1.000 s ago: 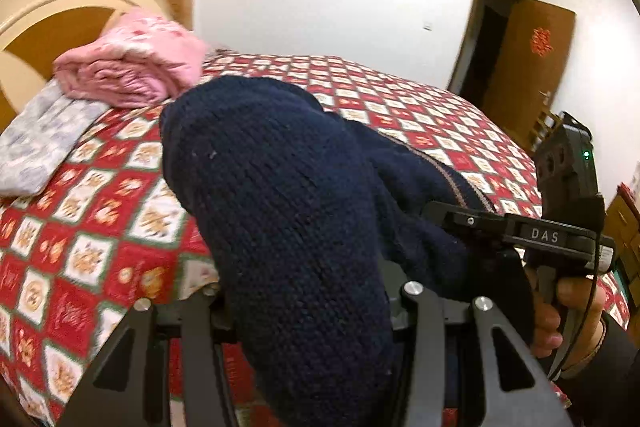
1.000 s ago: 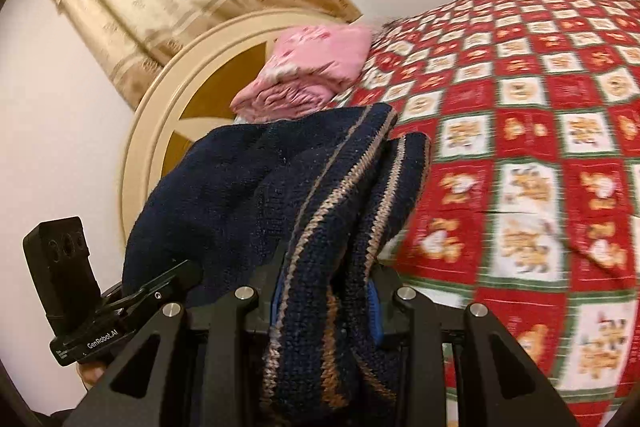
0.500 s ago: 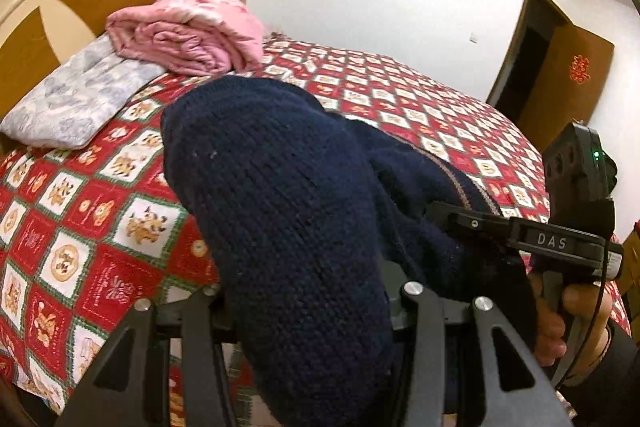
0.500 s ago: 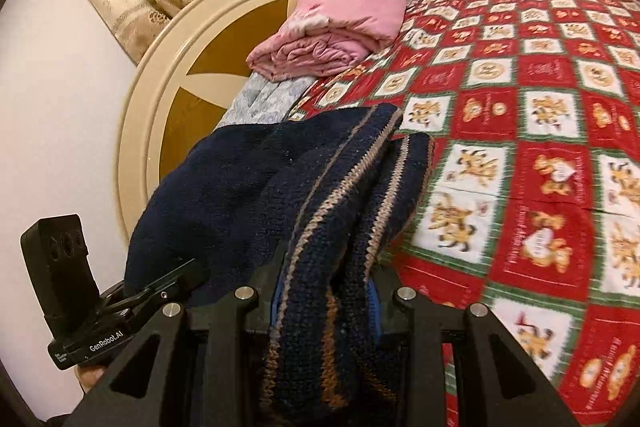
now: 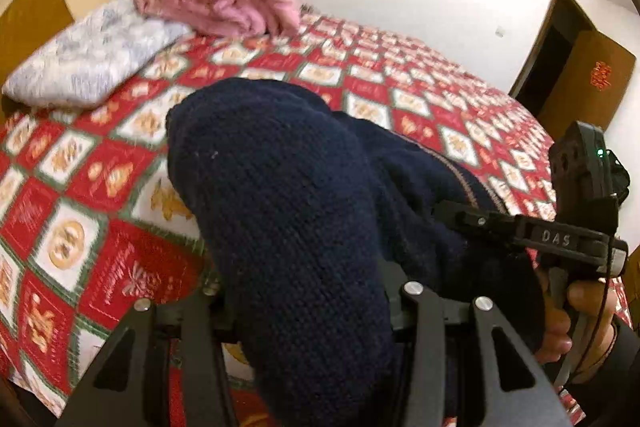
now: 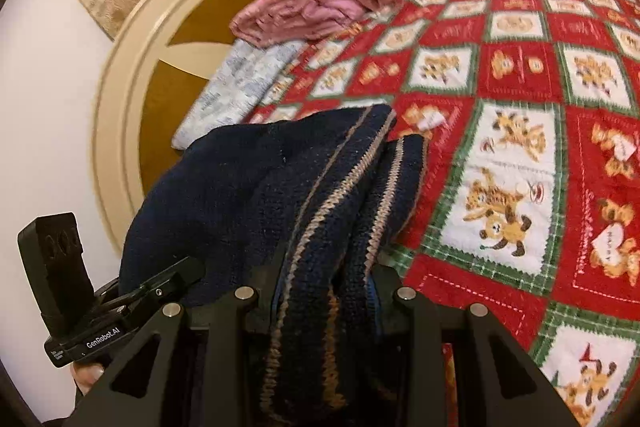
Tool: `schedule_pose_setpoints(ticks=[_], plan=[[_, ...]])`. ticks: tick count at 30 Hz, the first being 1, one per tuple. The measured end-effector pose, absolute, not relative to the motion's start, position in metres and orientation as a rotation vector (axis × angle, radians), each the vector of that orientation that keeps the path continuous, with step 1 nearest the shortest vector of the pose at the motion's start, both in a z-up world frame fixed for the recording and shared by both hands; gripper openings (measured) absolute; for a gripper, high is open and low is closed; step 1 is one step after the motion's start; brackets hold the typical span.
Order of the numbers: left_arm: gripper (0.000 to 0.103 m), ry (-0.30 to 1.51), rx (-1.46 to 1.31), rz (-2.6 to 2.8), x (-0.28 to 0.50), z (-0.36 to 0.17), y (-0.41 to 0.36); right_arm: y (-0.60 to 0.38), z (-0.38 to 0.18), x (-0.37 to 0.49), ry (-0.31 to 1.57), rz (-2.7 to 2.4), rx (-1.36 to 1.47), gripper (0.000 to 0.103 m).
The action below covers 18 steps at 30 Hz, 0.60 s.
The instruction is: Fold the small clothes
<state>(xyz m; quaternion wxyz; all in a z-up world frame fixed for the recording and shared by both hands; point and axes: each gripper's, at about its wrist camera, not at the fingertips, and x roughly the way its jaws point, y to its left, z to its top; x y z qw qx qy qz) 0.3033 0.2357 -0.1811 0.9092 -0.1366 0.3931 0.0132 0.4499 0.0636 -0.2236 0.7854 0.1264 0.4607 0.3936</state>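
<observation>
We have carried the dark navy knitted sweater (image 5: pixel 288 211) nearer the headboard (image 6: pixel 132 115); both grippers' fingers keep pinching it

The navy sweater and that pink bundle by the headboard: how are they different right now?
The navy sweater is dark knit with tan stripes; the pink bundle is smooth, pale fabric. The sweater is bunched and clamped in the left gripper and right gripper; the pink bundle lies folded and untouched, partly on a grey cloth. Both are above the red quilt.
</observation>
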Motion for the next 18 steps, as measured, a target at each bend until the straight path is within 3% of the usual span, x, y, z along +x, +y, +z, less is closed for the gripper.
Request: schedule_pose_setpoints(ticks=[9,12,14,18], plan=[[0.068,0.830,-0.331,0.043,0.293,-0.200,0.249,0.053,-0.248,0.466,1.072,0.832,0.319,0.039],[0.079,0.817,-0.315,0.069,0.280,-0.196,0.251,0.038,-0.247,0.466,1.068,0.801,0.344,0.049],[0.082,0.808,-0.304,0.092,0.269,-0.197,0.254,0.028,-0.248,0.468,1.073,0.768,0.364,0.058],[0.084,0.812,-0.323,0.129,0.248,-0.200,0.254,0.010,-0.246,0.461,1.088,0.717,0.395,0.058]])
